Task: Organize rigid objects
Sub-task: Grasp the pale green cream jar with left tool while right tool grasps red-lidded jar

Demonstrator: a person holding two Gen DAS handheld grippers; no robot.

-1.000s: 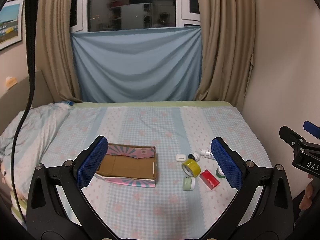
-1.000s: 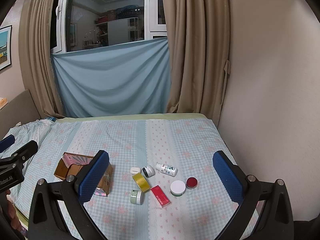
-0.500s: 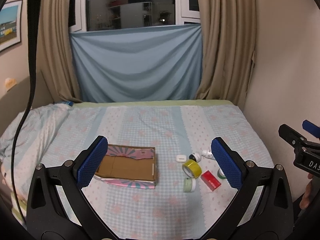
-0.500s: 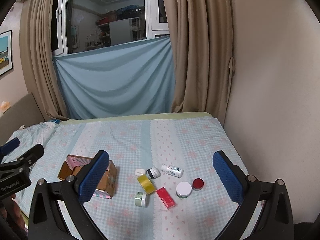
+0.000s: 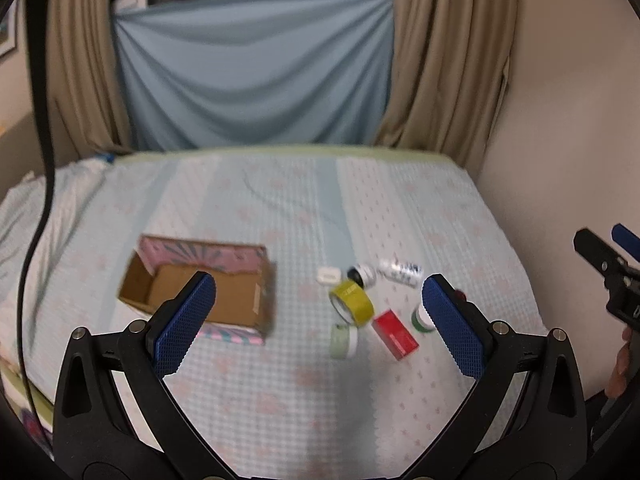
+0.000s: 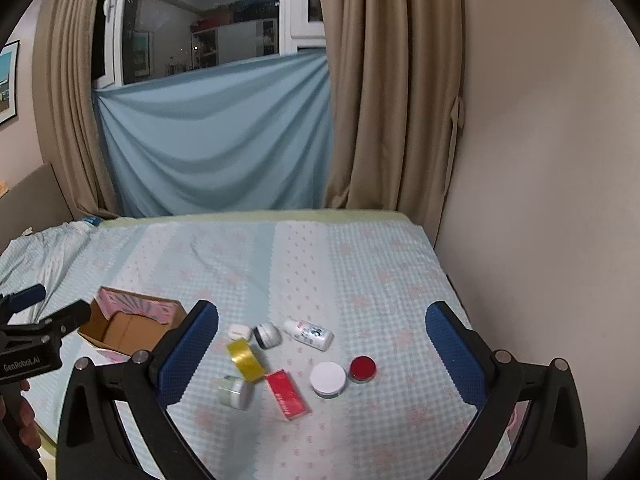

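On the bed (image 6: 360, 264) | small items cluster right of open box (image 6: 128, 328), near edge, within reach: tape roll (image 6: 246, 360), red packet (image 6: 288, 394), white bottle (image 6: 310, 334) | left claw (image 5: 320, 320) spread wide, empty | right claw (image 6: 322, 348) likewise | nothing boxed yet

place: home bedroom | signs: bed (image 6: 304, 264) with patterned sheet, beige curtains (image 6: 384, 92), framed picture (image 6: 9, 80)

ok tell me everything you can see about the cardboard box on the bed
The cardboard box is small, open-topped and looks empty, showing a plain brown inner floor. Its outside and raised far flap carry a pink printed pattern. It sits on the checked bedspread, left of the cluster of small items and apart from them. Neither gripper touches it.
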